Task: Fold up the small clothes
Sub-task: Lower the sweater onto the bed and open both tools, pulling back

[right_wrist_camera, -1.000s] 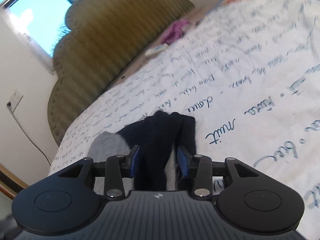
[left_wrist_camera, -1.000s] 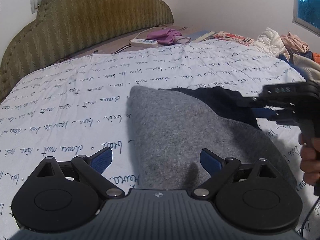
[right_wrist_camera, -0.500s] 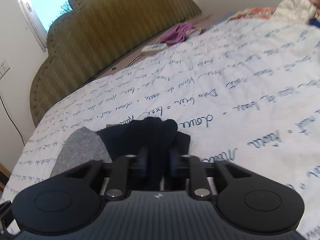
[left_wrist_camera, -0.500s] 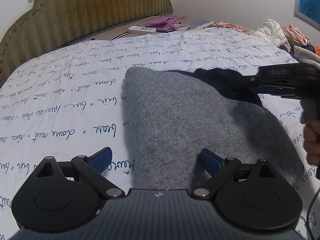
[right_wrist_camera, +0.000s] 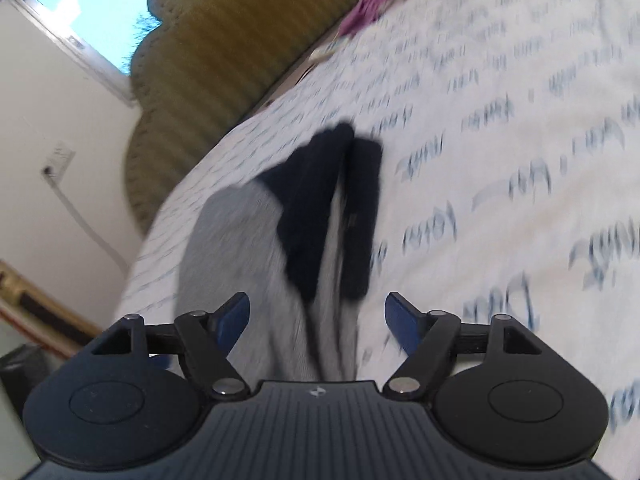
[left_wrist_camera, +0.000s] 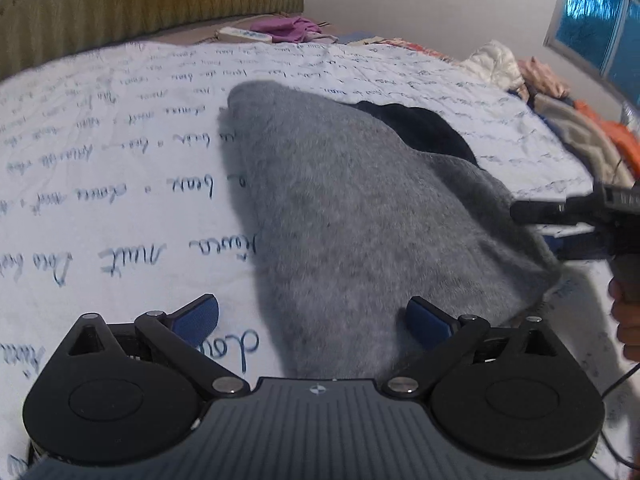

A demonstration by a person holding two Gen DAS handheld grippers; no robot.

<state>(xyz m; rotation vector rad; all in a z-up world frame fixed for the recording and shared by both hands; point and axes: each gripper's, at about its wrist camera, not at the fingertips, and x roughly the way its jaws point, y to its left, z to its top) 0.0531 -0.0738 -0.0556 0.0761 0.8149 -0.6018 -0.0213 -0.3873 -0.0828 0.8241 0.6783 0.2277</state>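
Opening over the grey garment (right_wrist_camera: 248,264), the right gripper (right_wrist_camera: 318,320) fingers seemingly grip nothing; left gripper (left_wrist_camera: 314,320) fingers spread

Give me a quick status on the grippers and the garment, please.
Left gripper open over grey garment. Right gripper jaws opening, pads off the cloth between them. Garment flat on bedspread. Nothing in the way.

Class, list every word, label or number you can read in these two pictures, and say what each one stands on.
"nuit" – handwriting print on the bedspread, left wrist view.
"beau" – same bedspread.
Other script on the bedspread: too distorted or blurred.
Marking on the right gripper: unreadable.
Grey sock: no text.
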